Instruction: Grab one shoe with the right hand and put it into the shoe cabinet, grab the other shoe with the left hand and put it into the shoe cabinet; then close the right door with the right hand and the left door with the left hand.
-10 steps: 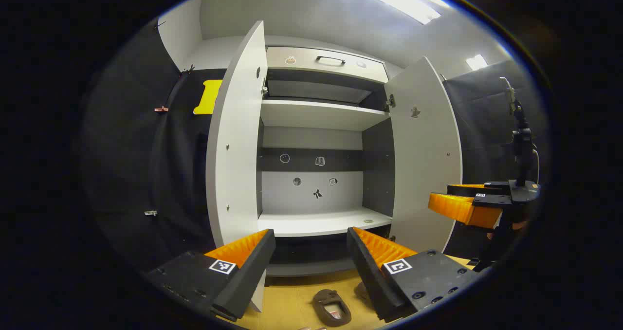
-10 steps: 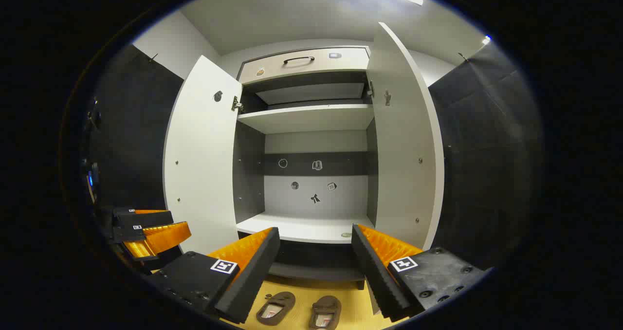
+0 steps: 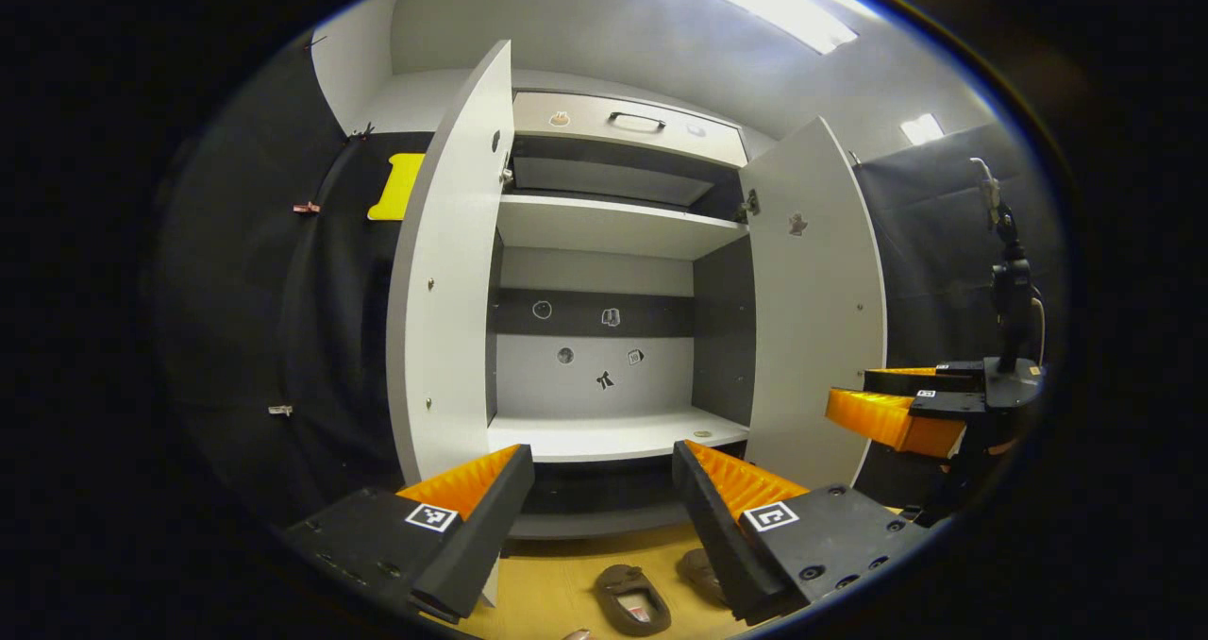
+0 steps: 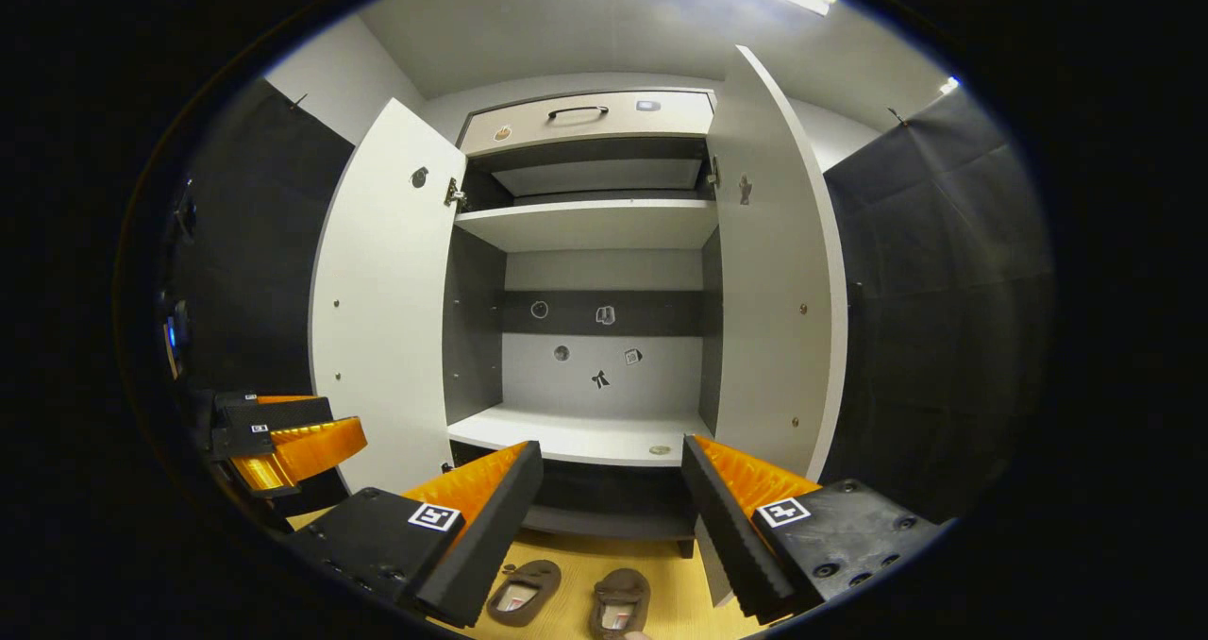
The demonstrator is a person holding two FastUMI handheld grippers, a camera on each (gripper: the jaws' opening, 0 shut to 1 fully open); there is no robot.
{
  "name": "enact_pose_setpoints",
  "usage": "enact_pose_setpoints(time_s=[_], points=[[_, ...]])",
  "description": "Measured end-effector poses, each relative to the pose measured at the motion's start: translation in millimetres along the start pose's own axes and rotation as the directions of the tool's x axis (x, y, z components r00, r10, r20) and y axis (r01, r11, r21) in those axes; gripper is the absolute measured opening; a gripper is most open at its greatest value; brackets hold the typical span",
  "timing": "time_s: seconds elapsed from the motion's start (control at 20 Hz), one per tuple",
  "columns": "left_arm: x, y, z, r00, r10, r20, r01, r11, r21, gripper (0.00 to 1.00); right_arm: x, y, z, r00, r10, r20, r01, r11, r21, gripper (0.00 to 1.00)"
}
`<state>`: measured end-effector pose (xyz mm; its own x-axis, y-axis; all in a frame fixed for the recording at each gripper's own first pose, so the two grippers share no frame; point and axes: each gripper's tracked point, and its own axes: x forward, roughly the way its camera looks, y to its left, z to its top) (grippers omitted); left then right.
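Both doors of the shoe cabinet [image 4: 585, 234] stand wide open: left door [image 4: 382, 300], right door [image 4: 774, 281]. The lower shelf [image 4: 576, 437] is bare apart from a small round mark near its front edge.

Right gripper [image 4: 612, 503]: jaws spread wide, holding nothing. Left gripper [image 3: 602, 508]: likewise wide open and empty.

Both brown shoes sit side by side on the wooden floor [image 4: 661, 564] in front of the cabinet. In the right gripper view they lie below the jaw gap and slightly toward the left finger: left shoe [image 4: 525, 591], right shoe [image 4: 619, 604]. Their long axes run roughly toward the cabinet, in line with the fingers, openings up.

In the left gripper view, one shoe [image 3: 632, 598] sits just below the gap. The other [image 3: 700, 569] is half hidden behind the right finger.

Judgement: neither shoe is grabbed yet. The right gripper goes first and looks well aligned; it needs mainly to drop down and pitch forward. The shoe under its right finger looks the natural pick. With the shoes so close together, a wide jaw could nudge the neighbour.
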<state>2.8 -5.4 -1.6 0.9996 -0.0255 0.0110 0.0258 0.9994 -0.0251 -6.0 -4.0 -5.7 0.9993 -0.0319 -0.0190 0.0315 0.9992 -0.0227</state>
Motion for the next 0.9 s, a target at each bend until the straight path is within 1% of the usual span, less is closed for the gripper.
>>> enact_pose_setpoints(time_s=[0.3,0.45,0.55,0.7,0.9], points=[[0,0,1,1.000,0.000,0.013,0.000,1.000,0.019,0.94,-2,-1,-8,1.000,-0.014,-0.018,0.014,1.000,-0.002,0.98],[2,3,3,1.000,0.009,0.030,-0.010,0.999,0.031,0.94,-3,-3,-17,0.998,-0.040,-0.039,0.040,0.999,-0.010,0.98],[2,0,0,1.000,-0.012,0.024,0.011,0.999,0.032,0.94,-4,-1,-25,0.997,-0.047,-0.057,0.046,0.999,-0.015,0.98],[3,0,-3,0.999,-0.035,0.021,0.035,0.999,0.026,0.94,-2,6,-42,0.995,-0.047,-0.090,0.048,0.999,0.012,0.98],[10,-6,-11,0.997,-0.079,0.003,0.079,0.996,0.052,0.94,-1,13,-83,0.986,-0.051,-0.161,0.057,0.998,0.031,0.98]])
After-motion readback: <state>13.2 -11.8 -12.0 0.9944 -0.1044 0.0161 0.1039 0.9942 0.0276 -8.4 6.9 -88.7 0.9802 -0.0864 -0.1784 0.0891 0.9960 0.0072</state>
